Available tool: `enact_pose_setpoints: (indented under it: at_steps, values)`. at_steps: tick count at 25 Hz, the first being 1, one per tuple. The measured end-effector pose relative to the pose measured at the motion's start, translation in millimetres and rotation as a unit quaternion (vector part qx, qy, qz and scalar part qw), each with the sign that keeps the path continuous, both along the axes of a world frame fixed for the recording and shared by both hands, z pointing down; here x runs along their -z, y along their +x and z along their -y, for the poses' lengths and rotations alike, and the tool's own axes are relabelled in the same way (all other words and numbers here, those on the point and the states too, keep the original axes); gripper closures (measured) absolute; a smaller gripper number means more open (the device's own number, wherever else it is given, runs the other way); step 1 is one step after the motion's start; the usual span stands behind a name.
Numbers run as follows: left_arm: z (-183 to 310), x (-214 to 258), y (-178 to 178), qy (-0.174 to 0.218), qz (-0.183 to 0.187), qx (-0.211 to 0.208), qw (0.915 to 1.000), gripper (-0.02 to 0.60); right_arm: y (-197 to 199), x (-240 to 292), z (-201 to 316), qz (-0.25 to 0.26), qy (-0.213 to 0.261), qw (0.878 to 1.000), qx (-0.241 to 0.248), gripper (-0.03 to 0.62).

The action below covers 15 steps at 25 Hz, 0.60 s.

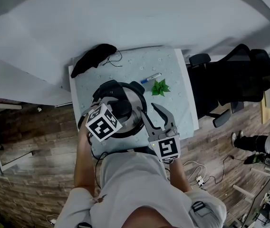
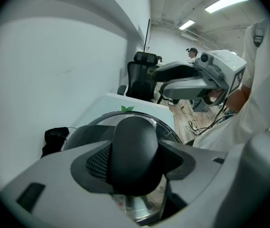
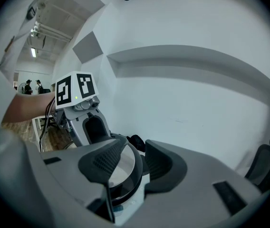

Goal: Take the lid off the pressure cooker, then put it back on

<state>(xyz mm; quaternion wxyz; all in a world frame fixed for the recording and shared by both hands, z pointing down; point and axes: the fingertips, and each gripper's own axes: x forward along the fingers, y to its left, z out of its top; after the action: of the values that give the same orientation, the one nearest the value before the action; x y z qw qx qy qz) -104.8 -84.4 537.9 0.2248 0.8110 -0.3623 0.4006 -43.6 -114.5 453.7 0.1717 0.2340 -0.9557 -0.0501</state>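
While the left gripper [image 1: 113, 109] is clamped down over the black knob [image 2: 134, 151], its pads pressed against both sides of that dome, the lid [image 1: 136, 102] sits on the pressure cooker [image 1: 131, 129]. I can't see a gap at the rim, so I'd say it hasn't been lifted yet.

The cooker stands toward the near edge of the small table [image 1: 173, 65], right in front of the person. The right gripper [image 3: 137, 167] comes in from the right with its jaws apart. The lid's edge runs between them, but nothing is pinched.

What worries me is that smooth, rounded knob. If the pull goes up at a slant, the pads could ride off it and the lid would drop back hard. With the right gripper not holding anything, the pot has no brace. If the lid is locked or sticks, I'd expect twisting or lifting to drag the whole cooker toward that near edge.

A marker pen [image 1: 150, 78] and a green sprig [image 1: 160, 87] lie on the far side, clear of the work.
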Motion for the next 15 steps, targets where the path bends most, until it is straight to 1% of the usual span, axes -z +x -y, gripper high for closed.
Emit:
enact_pose_setpoints:
  at_steps: [8, 12, 15]
  values:
    - [-0.3, -2.0, 1.4, 0.005, -0.003, 0.004, 1.0, 0.307, -6.5, 0.8, -3.0, -0.002, 0.005, 1.0, 0.013, 0.433]
    - [0.2, -1.2, 1.9, 0.004, -0.003, 0.019, 0.9998, 0.307, -7.5, 0.6, -4.2, 0.002, -0.001, 1.0, 0.016, 0.433]
    - [0.5, -1.0, -0.7, 0.003, -0.006, 0.043, 0.999, 0.307, -6.5, 0.8, -3.1, 0.003, -0.001, 1.0, 0.018, 0.433]
